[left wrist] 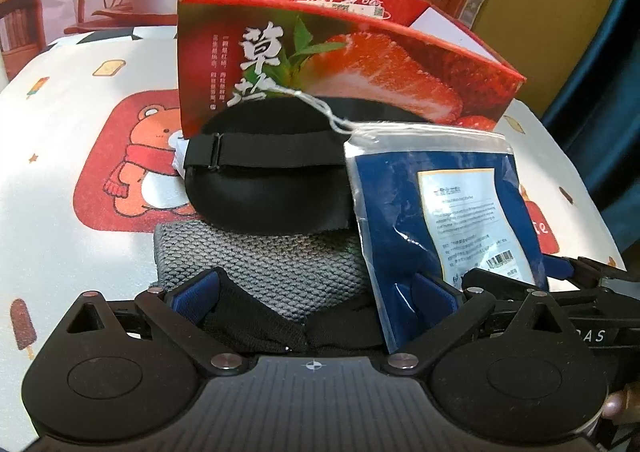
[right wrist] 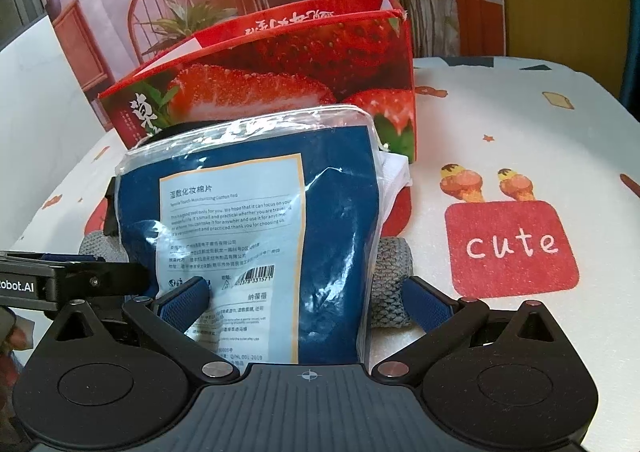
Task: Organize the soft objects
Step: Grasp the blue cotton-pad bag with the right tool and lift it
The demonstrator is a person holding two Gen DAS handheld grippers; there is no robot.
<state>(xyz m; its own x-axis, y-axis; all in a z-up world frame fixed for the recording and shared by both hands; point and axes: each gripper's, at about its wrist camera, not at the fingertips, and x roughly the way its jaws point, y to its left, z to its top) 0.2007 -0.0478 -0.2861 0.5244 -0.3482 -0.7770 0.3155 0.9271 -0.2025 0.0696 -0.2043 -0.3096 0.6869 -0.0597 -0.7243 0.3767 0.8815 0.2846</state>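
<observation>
3 soft things are piled up right in front of me: a grey knit cloth (left wrist: pixel 276 252) on the bottom, a black sleep mask (left wrist: pixel 264 179) with an elastic strap lying on top of it, and a clear pouch of cotton pads (right wrist: pixel 256 228) with a blue insert and a white label leaning against the right side of the pile. A thin white string (left wrist: pixel 320 107) runs off the pouch's top corner across the mask. All of it sits just in front of the red strawberry box (left wrist: pixel 332 63), which is open at the top, on the white tablecloth (right wrist: pixel 520 139) with bears, ice creams and a red "cute" patch.

My left gripper (left wrist: pixel 316 296) is spread wide around the near end of the grey cloth, with something black and knitted bunched between its blue pads; its right pad is behind the pouch's lower corner. Not clamped on anything.

My right gripper (right wrist: pixel 308 300) is also spread wide, straddling the pouch's lower half, left pad against the label, right pad beside the grey cloth. Not squeezing it as far as I can see.
</observation>
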